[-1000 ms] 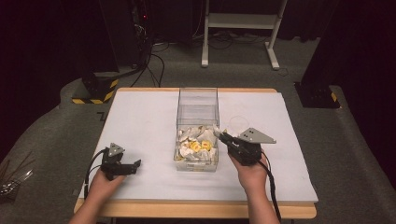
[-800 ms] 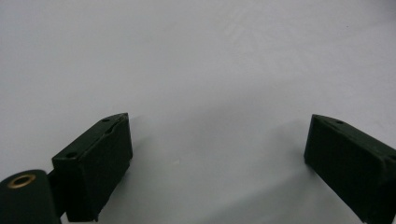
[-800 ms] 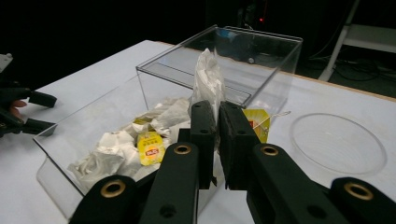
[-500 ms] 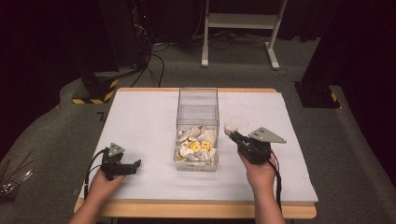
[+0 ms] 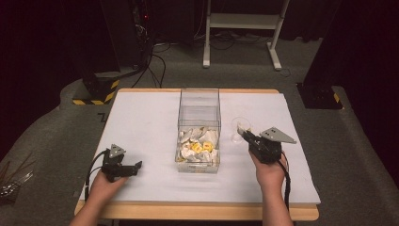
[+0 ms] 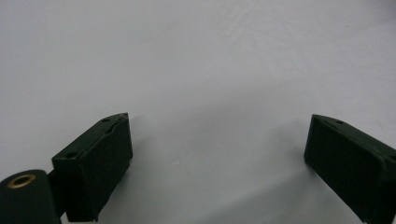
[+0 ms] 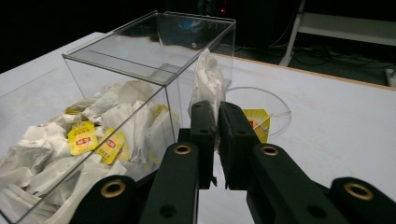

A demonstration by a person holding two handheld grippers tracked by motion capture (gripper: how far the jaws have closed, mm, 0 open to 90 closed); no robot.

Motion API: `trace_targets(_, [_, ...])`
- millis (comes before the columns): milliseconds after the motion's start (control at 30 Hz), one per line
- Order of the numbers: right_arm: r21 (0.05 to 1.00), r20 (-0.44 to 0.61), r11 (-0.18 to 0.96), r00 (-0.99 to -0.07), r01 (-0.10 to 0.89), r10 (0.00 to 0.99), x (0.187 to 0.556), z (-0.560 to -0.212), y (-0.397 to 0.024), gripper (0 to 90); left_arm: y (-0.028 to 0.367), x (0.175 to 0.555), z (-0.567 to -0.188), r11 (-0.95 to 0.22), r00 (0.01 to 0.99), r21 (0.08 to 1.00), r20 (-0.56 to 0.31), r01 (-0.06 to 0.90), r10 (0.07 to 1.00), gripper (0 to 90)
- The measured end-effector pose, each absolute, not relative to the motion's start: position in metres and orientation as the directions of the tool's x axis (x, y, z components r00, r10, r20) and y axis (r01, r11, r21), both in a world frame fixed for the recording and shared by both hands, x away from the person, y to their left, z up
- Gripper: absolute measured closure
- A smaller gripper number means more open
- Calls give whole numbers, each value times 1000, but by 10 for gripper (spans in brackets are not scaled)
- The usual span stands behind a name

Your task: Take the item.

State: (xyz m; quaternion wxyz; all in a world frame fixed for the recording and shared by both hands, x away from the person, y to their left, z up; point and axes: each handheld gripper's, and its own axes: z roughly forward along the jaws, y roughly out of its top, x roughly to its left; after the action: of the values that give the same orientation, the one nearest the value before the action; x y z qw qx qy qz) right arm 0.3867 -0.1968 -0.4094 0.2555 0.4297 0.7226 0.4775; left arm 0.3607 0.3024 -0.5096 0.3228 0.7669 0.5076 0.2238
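A clear plastic box (image 5: 199,104) stands mid-table, its near half heaped with white tea bags (image 7: 116,126) bearing yellow tags (image 7: 83,140). My right gripper (image 5: 245,133) is right of the box, shut on one white tea bag (image 7: 208,84) that sticks up between its jaws. The bag's yellow tag (image 7: 258,122) hangs by its string at a clear glass cup (image 5: 239,128) just beyond the jaws. My left gripper (image 5: 137,165) rests on the table at the near left, its jaws wide open over bare white surface (image 6: 215,84) with nothing between them.
The white table top (image 5: 146,122) ends in a wooden front edge (image 5: 197,212). Beyond the table are a white stand (image 5: 244,23), cables and dark equipment on the grey floor.
My right gripper has lifted a tea bag out of the box and carried it right, to the glass cup. The left gripper has stayed put.
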Motion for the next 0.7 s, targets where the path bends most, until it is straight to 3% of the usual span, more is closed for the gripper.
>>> trace_targets(700, [890, 9, 213, -482, 404, 876, 410, -396, -198, 846, 302, 361, -510, -277, 385, 722, 16, 634, 923, 80])
